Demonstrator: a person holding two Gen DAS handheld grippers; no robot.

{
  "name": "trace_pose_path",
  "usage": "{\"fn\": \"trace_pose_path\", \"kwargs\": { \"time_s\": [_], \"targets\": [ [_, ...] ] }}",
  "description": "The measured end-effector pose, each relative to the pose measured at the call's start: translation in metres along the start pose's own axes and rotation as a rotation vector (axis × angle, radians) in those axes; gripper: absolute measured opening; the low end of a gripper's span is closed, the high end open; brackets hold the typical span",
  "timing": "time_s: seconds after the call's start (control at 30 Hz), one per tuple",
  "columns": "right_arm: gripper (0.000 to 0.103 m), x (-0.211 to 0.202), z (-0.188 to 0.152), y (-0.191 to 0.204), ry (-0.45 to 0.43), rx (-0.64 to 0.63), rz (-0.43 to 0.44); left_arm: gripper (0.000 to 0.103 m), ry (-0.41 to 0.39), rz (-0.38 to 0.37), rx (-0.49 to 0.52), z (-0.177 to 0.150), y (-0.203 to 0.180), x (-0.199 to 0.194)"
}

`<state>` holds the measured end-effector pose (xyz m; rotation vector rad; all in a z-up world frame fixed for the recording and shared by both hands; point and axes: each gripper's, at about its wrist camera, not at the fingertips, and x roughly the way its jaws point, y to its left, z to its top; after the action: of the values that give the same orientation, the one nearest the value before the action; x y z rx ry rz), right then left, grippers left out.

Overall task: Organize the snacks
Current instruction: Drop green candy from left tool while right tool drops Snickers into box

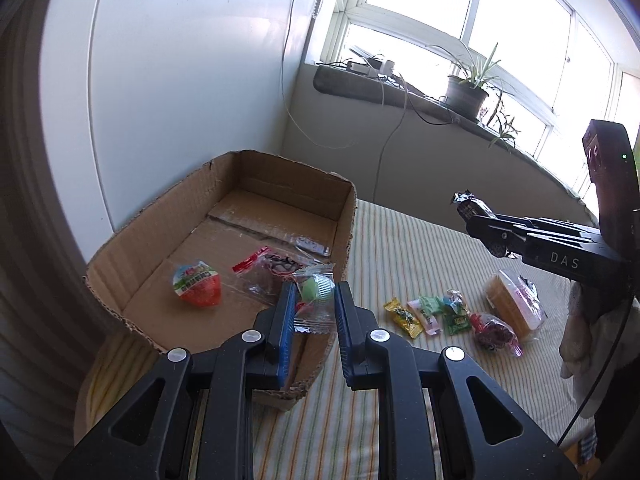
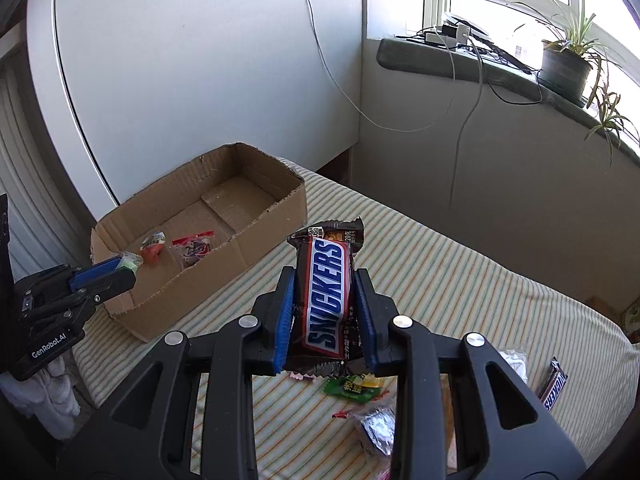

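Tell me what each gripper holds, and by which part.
Left gripper: green candy packet, by its sides. Right gripper: Snickers bar, across its long edges.

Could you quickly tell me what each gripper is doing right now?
Left gripper: shut on a small clear-wrapped green candy.
Right gripper: shut on a Snickers bar.

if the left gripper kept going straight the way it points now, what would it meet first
Probably the floor of the cardboard box, near the red-topped clear packet. The left gripper, holding a green candy packet, angles down over the box's near wall; depth is uncertain.

Snickers bar clamped upright in right claw, cardboard box beyond.
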<state>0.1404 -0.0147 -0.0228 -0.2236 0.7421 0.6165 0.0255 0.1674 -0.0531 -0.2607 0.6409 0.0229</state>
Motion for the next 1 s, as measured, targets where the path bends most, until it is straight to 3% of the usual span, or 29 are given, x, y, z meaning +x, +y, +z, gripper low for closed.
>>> {"fn": "trace_pose_path", "kwargs": {
  "time_s": [0.43,1.0],
  "targets": [
    [0.03,0.057,0.032,0.051,0.033,-0.07,0.076,0.018,0.016,0.033,-0.035,0.002,0.023,0.006],
    [0.03,0.096,0.044,0.079,0.07,-0.104,0.142,0.018,0.023,0.046,-0.044,0.003,0.025,0.01]
  ]
}}
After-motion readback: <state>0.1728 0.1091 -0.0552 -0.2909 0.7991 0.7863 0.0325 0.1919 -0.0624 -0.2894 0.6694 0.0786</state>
